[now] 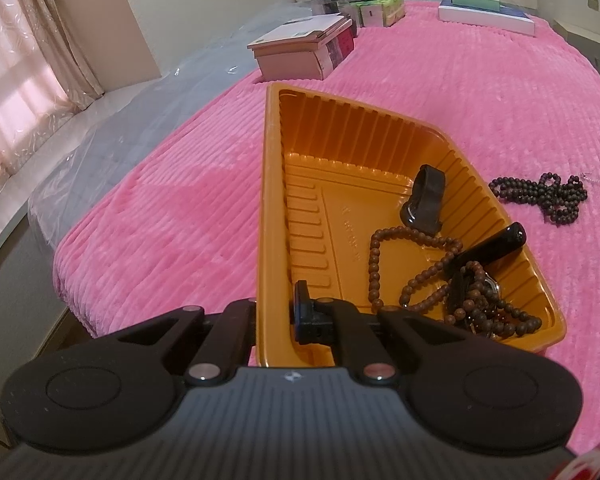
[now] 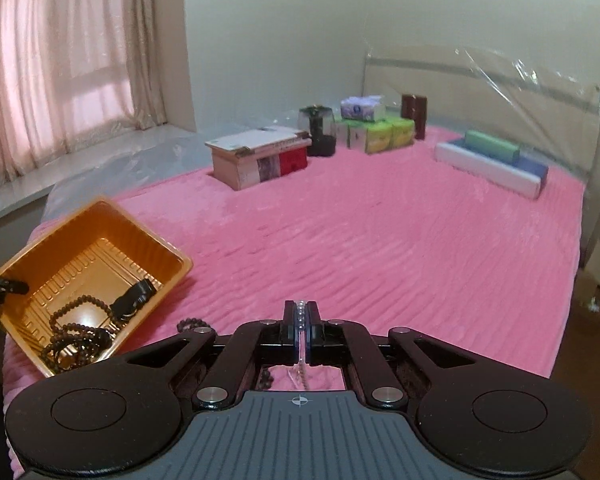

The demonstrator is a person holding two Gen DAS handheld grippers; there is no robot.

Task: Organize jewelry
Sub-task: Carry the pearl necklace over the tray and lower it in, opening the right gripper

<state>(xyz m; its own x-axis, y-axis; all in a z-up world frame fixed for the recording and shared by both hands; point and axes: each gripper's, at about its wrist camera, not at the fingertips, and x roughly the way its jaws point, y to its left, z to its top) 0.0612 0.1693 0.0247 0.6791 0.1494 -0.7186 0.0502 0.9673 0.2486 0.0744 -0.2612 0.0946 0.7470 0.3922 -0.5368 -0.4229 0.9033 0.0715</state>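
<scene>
Pearl strand (image 2: 300, 314) — between right fingers (image 2: 289, 320)

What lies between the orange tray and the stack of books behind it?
Only bare pink blanket lies between the orange tray and the stack of books, as the right wrist view shows.

Right tool (image 2: 300, 322) closed on pale bead strand (image 2: 300, 314), beads showing in narrow gap between fingers, thin chain hanging below toward camera. Pink bed cover (image 2: 380, 240) under and ahead of tool. Orange tray (image 2: 100, 216) to tool's left, tilted, holding brown bead strings (image 2: 76, 336) and black clip-like item (image 2: 134, 298). Left tool's finger (image 2: 10, 286) on tray's far-left rim. Dark beads (image 2: 192, 324) on cover just left of tool. Boxes (image 2: 260, 156), tissue packs (image 2: 376, 128) far ahead.
</scene>
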